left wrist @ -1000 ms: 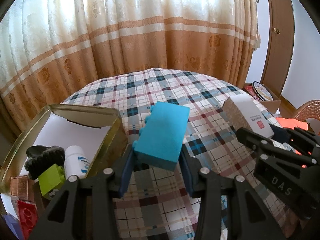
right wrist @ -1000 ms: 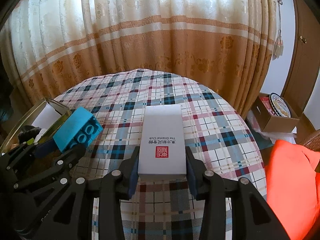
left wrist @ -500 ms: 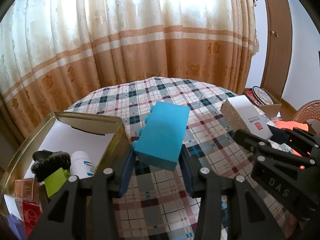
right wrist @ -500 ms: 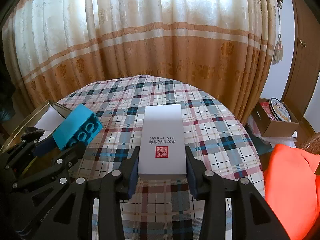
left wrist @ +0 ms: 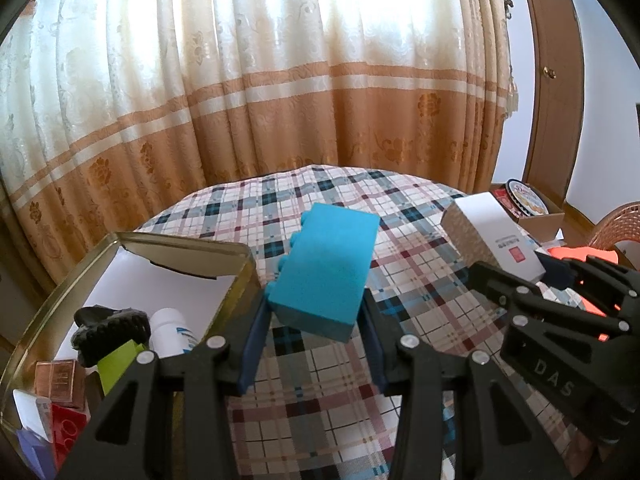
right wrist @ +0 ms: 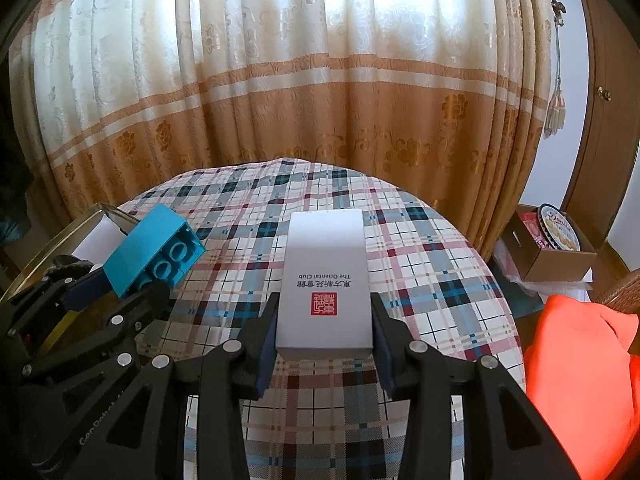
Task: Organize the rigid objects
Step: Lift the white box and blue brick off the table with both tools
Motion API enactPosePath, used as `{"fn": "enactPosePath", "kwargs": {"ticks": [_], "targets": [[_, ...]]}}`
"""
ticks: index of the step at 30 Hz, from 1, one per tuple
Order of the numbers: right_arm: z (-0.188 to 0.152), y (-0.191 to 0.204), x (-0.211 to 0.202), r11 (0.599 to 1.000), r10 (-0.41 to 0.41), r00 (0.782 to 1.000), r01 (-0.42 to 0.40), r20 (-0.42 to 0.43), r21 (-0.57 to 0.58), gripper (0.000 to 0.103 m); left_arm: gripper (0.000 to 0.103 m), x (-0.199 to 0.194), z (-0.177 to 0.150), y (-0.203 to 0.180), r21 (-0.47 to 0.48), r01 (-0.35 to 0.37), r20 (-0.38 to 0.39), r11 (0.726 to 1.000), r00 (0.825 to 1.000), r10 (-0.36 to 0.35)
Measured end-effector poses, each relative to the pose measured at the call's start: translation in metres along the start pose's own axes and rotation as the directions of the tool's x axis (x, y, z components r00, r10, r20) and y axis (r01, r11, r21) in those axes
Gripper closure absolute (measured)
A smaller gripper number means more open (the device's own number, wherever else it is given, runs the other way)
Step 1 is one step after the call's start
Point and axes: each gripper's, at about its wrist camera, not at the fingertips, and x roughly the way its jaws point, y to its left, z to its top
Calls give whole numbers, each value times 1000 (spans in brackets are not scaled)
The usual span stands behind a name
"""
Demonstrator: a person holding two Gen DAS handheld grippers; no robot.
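My left gripper is shut on a large blue toy brick and holds it above the plaid tablecloth, just right of a gold tin. The brick also shows at the left of the right wrist view. My right gripper is shut on a white box with a red seal and holds it above the table's middle. The box also shows at the right of the left wrist view.
The gold tin holds a white bottle, a black toy, a green block, a red brick and a copper box. A curtain hangs behind. An orange cloth and a cardboard box with a cookie tin lie right.
Both grippers have risen a little with their loads, so more curtain shows and the table sits lower in view. The holds on the brick and the box are unchanged.
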Motion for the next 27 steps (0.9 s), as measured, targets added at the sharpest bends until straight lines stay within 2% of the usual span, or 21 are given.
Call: {"fn": "enactPosePath", "kwargs": {"ticks": [27], "targets": [[0,4,-12,1000,5,998,-3,60,-18,59,60,-19,1,4,-13,-41,97,999,994,42]]}}
